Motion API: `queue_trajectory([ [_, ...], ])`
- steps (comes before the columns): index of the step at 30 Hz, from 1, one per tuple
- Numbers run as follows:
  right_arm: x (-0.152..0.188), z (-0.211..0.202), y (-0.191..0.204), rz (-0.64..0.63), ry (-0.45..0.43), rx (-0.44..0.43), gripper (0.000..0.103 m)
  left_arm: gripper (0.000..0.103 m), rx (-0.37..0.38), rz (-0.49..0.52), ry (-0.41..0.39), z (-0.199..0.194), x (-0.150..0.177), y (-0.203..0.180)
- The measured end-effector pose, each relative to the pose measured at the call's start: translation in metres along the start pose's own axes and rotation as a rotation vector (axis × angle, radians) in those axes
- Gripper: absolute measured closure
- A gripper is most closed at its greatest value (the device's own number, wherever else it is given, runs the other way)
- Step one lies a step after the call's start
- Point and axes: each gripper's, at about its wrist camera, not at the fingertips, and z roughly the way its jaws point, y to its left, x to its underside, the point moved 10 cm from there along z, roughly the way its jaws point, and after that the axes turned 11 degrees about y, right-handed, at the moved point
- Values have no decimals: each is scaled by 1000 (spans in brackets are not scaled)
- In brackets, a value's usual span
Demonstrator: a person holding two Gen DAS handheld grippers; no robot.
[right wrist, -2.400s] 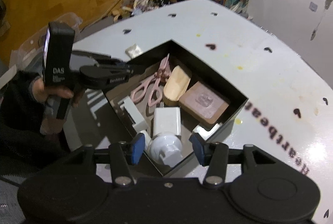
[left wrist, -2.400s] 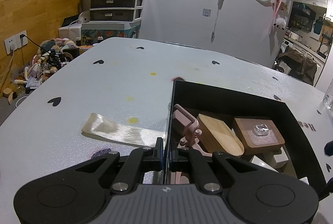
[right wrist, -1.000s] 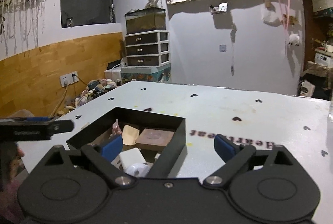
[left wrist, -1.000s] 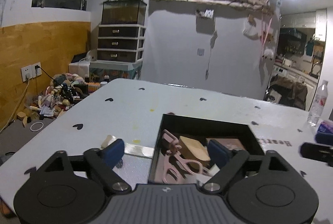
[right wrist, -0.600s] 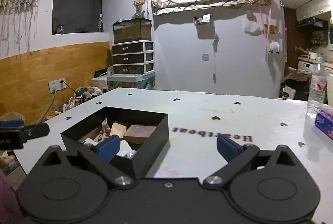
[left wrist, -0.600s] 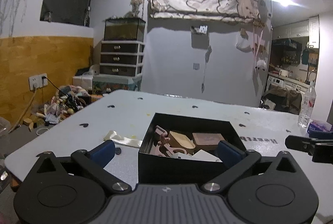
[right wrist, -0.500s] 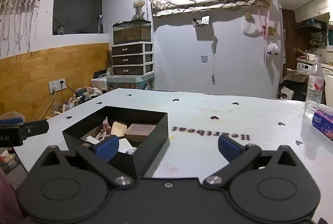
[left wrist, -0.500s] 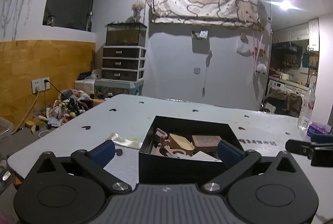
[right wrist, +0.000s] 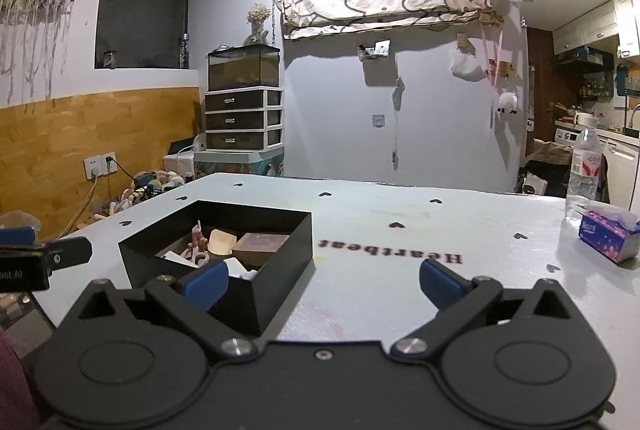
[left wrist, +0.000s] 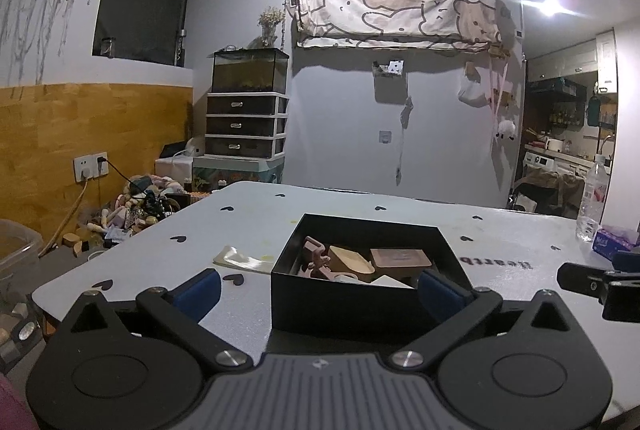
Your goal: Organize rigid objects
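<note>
Both of my grippers, left point(left wrist: 318, 288) and right point(right wrist: 322, 277), hang spread wide with nothing between the pads, near the table's point(right wrist: 400, 270) front edge. Black box point(left wrist: 344, 300) of objects sits just ahead. Bare tabletop stretches rightward to the tissue pack point(right wrist: 608, 236) and bottle point(right wrist: 582, 176).

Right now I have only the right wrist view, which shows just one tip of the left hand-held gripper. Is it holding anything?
Observer: No. The left hand-held gripper is open with nothing between its pads. The black box sits just ahead of it.
Operator: Is anything lying on the table outside the box on its far side from me?
Observer: Yes. A pale strip lies flat on the table beside the box's left wall. The box blocks it in your view.
</note>
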Motion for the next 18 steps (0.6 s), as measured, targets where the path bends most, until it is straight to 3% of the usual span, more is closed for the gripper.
queue_trajectory([
  [18,1,-1,-2,-1,-4,13,0,0,-4,17,-7,-2,1,-2],
])
